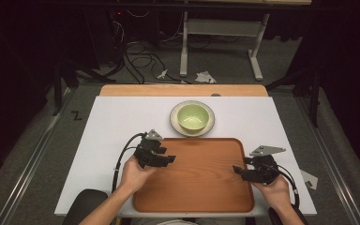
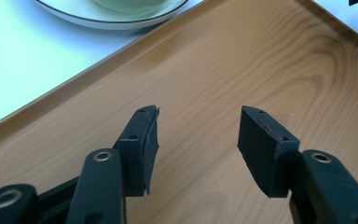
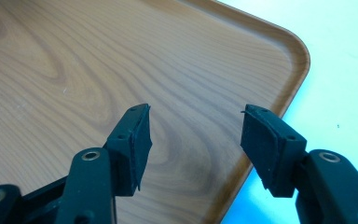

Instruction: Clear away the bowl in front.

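High view, grippers (image 1: 171, 159) (image 1: 236, 169) over tray (image 1: 201, 187) edges

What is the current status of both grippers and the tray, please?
Left gripper open, over tray's left side. Right gripper open, at tray's right edge. Wooden tray bare, untouched. Green bowl on plate beyond the tray; nothing in the way.

Black jaws, brass-looking rivets, black cables.
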The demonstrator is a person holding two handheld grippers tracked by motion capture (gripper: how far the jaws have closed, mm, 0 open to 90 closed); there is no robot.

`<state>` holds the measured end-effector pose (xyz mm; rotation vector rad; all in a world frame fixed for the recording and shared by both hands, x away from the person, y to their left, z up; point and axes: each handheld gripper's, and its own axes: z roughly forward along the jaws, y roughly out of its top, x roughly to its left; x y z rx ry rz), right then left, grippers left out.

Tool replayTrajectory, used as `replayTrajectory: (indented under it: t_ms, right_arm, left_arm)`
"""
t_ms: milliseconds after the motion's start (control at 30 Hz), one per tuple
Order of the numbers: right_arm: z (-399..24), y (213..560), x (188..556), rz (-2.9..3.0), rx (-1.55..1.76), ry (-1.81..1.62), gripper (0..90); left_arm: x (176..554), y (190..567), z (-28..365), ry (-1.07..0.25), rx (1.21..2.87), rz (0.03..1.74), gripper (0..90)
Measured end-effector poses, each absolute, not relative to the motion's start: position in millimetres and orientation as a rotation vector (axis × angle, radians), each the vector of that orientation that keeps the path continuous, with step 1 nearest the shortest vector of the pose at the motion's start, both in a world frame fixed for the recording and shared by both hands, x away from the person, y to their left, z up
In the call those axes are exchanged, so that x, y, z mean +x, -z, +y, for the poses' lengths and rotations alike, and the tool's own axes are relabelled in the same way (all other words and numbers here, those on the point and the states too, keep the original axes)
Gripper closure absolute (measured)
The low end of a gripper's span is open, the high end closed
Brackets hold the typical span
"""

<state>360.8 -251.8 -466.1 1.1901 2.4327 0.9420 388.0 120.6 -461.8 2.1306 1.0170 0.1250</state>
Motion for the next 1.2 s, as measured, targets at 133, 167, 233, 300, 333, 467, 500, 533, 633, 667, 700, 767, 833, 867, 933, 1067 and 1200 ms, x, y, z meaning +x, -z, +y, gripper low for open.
replayTrajectory:
  t_ms: [133,167,233,300,333,467,500,533,633,667,700,767,833,867,933,1067,1200]
  right_arm:
    - [-251.0,466.9,361.7,2.433,1.195,-0.936,42.9]
    - [-250.8,466.9,361.8,2.433,1.193,-0.934,42.9]
    - [-251.3,466.6,361.6,2.434,1.189,-0.932,42.9]
    - [-251.7,466.3,361.3,2.435,1.195,-0.934,42.9]
    - [-251.4,466.3,361.2,2.436,1.199,-0.932,42.9]
    - [-251.5,466.8,361.7,2.434,1.196,-0.932,42.9]
    - [-251.8,466.9,361.9,2.432,1.193,-0.933,42.9]
    - [-251.8,466.9,361.9,2.432,1.194,-0.933,42.9]
    - [-250.9,467.2,361.8,2.432,1.197,-0.933,42.9]
    - [-251.0,467.4,362.0,2.433,1.194,-0.933,42.9]
    - [-251.0,467.4,362.1,2.433,1.196,-0.932,42.8]
    - [-251.0,467.4,362.0,2.432,1.199,-0.932,42.9]
    - [-251.1,467.5,362.1,2.433,1.195,-0.934,42.8]
    - [-251.3,467.4,362.2,2.435,1.192,-0.932,42.9]
    - [-251.3,467.3,361.9,2.435,1.197,-0.931,42.9]
    - [-251.4,467.1,361.8,2.435,1.197,-0.93,42.9]
    - [-251.6,466.8,361.7,2.438,1.196,-0.93,42.9]
  left_arm:
    - [385.8,457.4,120.3,-0.125,2.127,0.997,47.1]
    - [385.8,457.4,120.3,-0.125,2.127,0.997,47.1]
    - [384.0,454.8,120.2,-0.126,2.12,0.988,47.0]
    - [382.2,451.0,118.0,-0.135,2.132,0.96,46.9]
    - [381.6,449.9,116.9,-0.134,2.129,0.959,46.9]
    - [381.7,444.2,114.8,-0.133,2.144,0.936,46.4]
    - [382.0,442.5,114.8,-0.131,2.145,0.932,46.4]
    - [382.4,440.6,114.9,-0.122,2.14,0.931,46.2]
    - [384.3,435.6,115.5,-0.107,2.127,0.929,46.2]
    - [384.9,434.7,115.4,-0.103,2.122,0.932,46.2]
    - [384.9,434.7,115.4,-0.103,2.122,0.932,46.2]
    - [388.7,431.7,115.2,-0.101,2.126,0.933,46.2]
    - [391.7,430.2,114.3,-0.098,2.128,0.935,46.1]
    - [393.3,429.3,113.9,-0.094,2.129,0.935,46.1]
    - [396.0,427.7,112.8,-0.091,2.124,0.935,46.1]
    - [401.8,424.4,109.9,-0.086,2.124,0.938,46.0]
    - [406.4,422.4,108.3,-0.08,2.117,0.94,45.7]
